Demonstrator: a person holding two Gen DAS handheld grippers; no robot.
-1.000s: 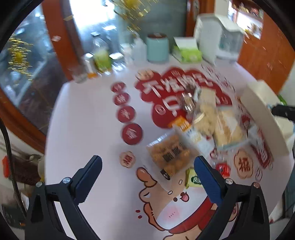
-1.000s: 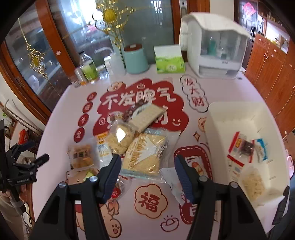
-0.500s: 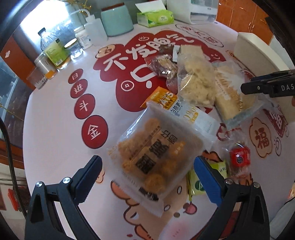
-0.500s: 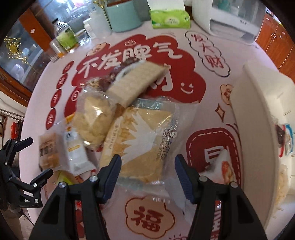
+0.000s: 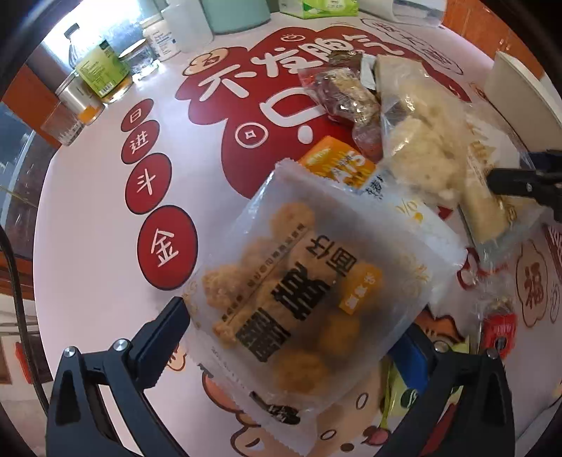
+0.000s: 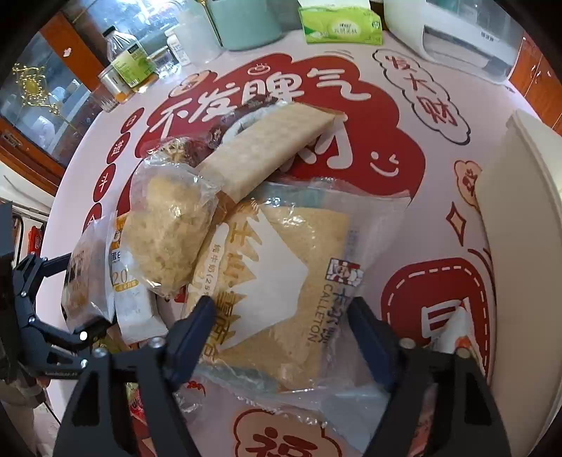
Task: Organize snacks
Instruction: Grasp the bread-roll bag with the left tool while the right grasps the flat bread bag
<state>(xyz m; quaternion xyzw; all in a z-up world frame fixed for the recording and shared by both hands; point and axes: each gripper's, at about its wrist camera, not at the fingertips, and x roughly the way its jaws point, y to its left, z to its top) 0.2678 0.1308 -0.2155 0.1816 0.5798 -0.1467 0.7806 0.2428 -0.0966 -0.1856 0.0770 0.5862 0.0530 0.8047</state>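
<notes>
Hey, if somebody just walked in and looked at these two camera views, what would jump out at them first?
Probably the frosted packet of golden fried bites, filling the left view between the open left gripper. In the right view, the pale cake slice in clear wrap lies between the fingers of the right gripper, whose jaws are opening. Both sit among a heap of snacks on a pink tablecloth with bold red lettering.

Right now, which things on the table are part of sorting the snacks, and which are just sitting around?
Job: frosted pack of golden fried balls; clear Calleton cake pack; long pale cracker pack; white plastic bin.
Lying about: green tissue box; teal canister; green-labelled bottle.
</notes>
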